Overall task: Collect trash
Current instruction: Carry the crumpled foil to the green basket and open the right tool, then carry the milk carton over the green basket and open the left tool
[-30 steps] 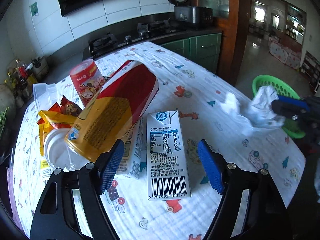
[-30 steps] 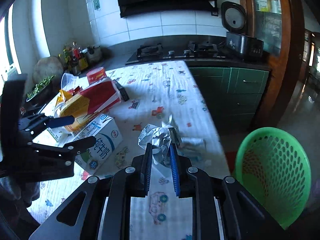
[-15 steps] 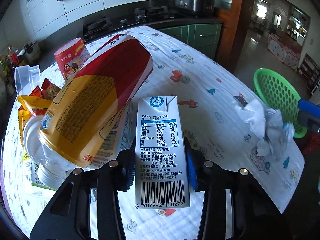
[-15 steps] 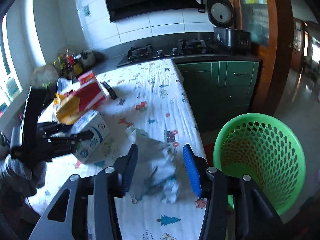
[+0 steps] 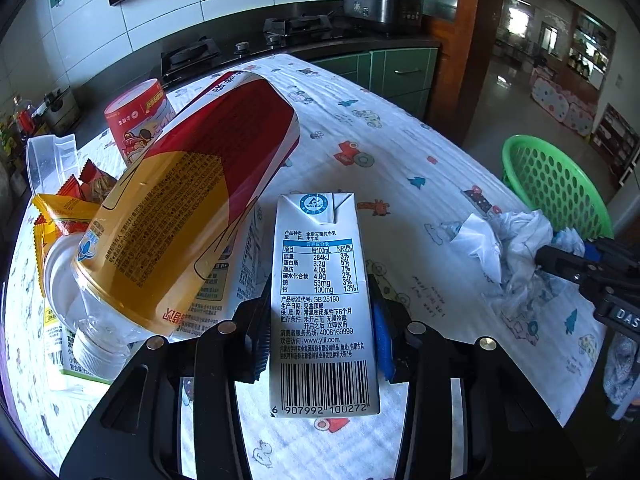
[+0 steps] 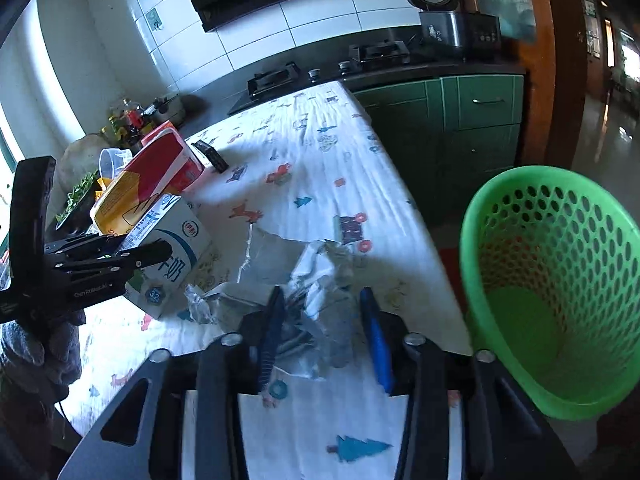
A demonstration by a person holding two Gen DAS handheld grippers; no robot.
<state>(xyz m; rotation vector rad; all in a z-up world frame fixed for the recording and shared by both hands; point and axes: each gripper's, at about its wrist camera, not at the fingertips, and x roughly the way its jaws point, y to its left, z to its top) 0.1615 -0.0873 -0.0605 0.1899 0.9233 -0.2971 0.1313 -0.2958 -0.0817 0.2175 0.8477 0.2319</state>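
On a desk point(image 5: 400, 168) spread with a cartoon-print cloth, the left gripper point(image 5: 320, 340) pinches a milk carton point(image 5: 320, 280), while the right gripper point(image 6: 322, 336), its jaws just closing, straddles crumpled plastic wrapping point(image 6: 316, 276) beside a green basket point(image 6: 560, 280).

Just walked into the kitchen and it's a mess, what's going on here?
A person is clearing trash off the table with two handheld grippers. The left gripper is clamped on a milk carton lying on the tablecloth. The right gripper has just been closing around crumpled plastic wrap, beside the green basket that stands off the table's edge.
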